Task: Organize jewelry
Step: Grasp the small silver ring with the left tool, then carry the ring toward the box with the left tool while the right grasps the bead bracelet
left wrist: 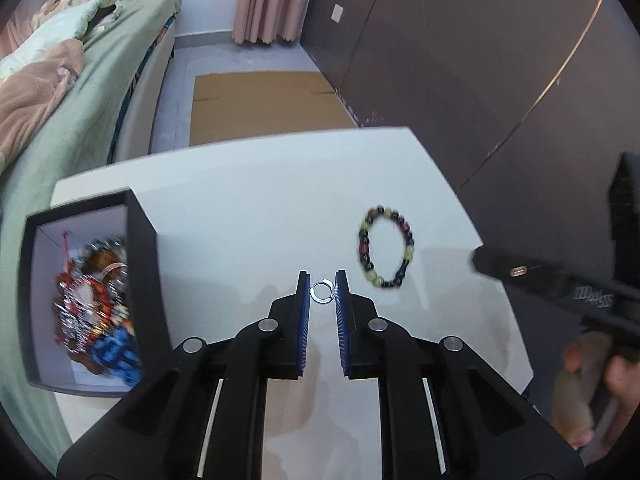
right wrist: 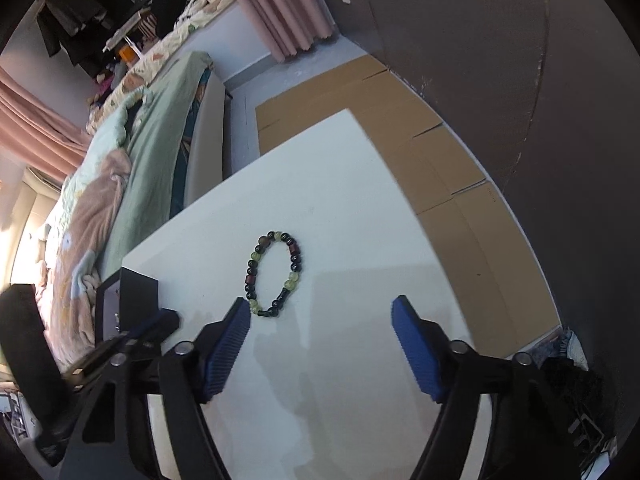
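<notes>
Ring: small silver open hoop, lying on the table between the tips of your left claw; whether the pads touch it cannot be told.
Left claw: your jaws stand narrowly apart, one blue pad on each side of the ring, not clamped on it.
Bracelet: a loop of dark, pale green and reddish beads, flat on the table, just right of the ring and ahead of your left claw's right finger.
Right claw: your jaws stand wide apart and hold nothing; the left pad tip sits just beside the near end of the bracelet, and contact cannot be told.
Box: black walls, pale lining, at the left part of the table, left of your left claw; it holds a blurred heap of jewelry in red, silver, orange and blue.
Table: white, low, carrying ring, bracelet and box.
Cardboard: flat sheets on the floor beyond the table.
Bed: green sheet, left of the table.
</notes>
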### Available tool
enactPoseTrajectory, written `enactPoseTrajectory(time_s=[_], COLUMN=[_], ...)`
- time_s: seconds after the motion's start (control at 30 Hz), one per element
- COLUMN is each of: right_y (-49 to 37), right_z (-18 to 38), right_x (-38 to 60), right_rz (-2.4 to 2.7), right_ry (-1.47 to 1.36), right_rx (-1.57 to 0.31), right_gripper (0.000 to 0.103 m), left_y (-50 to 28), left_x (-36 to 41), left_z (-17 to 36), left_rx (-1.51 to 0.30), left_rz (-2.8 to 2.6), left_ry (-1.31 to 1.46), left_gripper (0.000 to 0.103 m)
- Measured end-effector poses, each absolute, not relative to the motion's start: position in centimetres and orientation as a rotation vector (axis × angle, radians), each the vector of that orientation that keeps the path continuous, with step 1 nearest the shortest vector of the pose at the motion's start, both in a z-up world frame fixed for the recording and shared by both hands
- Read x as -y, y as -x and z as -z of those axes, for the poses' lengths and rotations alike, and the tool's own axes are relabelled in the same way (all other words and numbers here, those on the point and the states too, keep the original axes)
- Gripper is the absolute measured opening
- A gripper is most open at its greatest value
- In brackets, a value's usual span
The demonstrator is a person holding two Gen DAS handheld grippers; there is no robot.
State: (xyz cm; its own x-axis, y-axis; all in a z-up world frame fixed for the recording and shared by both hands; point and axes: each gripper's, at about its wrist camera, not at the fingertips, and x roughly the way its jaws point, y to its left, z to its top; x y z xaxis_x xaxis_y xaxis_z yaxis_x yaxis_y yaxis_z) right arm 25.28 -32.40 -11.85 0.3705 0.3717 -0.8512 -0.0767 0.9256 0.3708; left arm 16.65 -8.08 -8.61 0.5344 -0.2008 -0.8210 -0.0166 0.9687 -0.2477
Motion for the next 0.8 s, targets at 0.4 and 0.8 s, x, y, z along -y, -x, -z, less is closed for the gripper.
enactPoseTrajectory(time_s=[0.4,0.8], right_y=[-27.1,-26.8], right_z=[14.2,14.4], right_x=[26.7,23.8], right_rz=[-0.259,-0.185], right_ry=[-0.144,0.085], right_rx=[-1.23,-1.201], right_gripper=[0.039,0.008], left_y=[-16.3,-14.8], left_x=[4.3,0.7], left_z=[6.3,4.7], left_rx=[-0.947,-0.904], left_rz=[0.111,0.082], left_ry=[0.309,0.369], left_gripper=[0.013,0.013])
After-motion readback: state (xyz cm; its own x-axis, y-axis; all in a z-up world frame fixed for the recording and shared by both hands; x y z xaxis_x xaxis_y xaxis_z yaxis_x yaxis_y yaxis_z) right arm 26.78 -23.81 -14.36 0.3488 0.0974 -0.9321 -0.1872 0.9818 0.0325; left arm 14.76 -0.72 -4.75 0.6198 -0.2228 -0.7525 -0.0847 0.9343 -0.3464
